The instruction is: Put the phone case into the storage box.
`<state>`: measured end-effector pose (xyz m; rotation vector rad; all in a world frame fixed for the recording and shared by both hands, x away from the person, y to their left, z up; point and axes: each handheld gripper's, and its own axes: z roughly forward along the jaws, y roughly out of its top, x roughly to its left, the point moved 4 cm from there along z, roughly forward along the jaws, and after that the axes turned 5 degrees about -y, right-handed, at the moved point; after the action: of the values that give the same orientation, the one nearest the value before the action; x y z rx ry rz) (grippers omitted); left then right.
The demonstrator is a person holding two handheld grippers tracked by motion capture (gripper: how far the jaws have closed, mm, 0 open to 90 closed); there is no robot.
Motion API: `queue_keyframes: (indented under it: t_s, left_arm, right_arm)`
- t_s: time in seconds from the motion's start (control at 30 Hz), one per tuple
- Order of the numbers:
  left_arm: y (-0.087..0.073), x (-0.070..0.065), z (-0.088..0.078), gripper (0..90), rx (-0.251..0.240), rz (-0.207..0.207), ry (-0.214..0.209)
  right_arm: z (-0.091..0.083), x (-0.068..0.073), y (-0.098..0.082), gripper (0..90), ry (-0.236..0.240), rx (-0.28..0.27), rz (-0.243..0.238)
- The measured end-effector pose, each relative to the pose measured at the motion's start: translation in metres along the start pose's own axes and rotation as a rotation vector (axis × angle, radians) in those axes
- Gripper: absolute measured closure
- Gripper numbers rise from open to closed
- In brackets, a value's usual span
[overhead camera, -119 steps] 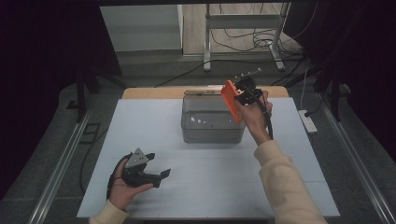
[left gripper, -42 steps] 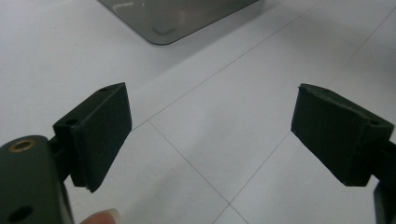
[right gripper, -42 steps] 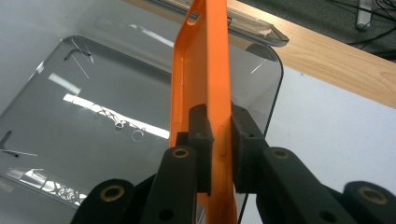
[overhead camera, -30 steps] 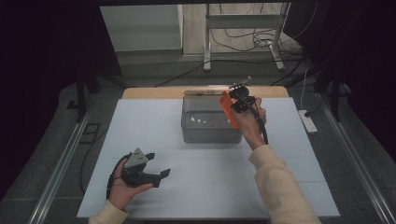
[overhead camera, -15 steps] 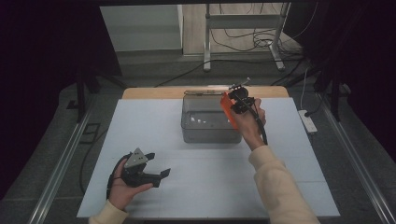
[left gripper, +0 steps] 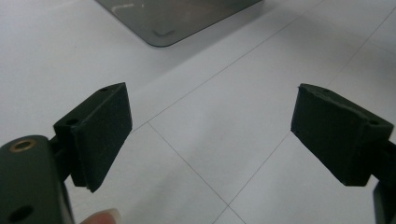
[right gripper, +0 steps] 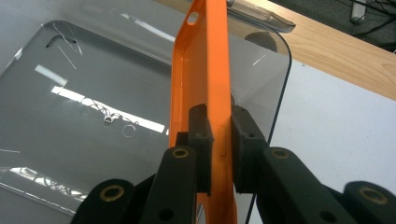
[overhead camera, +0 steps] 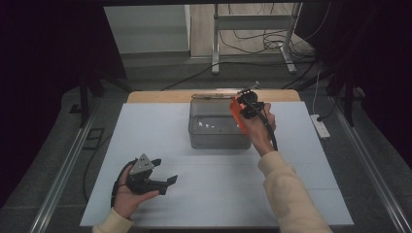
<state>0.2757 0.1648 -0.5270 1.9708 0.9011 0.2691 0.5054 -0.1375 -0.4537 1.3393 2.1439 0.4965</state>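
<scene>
White tabletop over grey floor, dark surroundings. Lower left: left gripper, jaws wide apart, on bare surface. Centre: clear grey plastic bin. Upper right: right gripper clamps flat orange phone case over the bin's rim.

Orange phone case in black pads — clear grey bin, white table, tan wooden edge behind.

A grey bin sits on the white table.
</scene>
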Motion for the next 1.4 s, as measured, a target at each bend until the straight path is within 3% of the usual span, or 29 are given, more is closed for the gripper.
queue_keyframes:
  t_s: [1.4]
  left_arm:
    - [-0.001, 0.0, 0.0, 12.9, 0.004, 0.002, 0.0]
  right_arm:
    - [0.01, 0.004, -0.003, 80.0, -0.039, 0.047, -0.015]
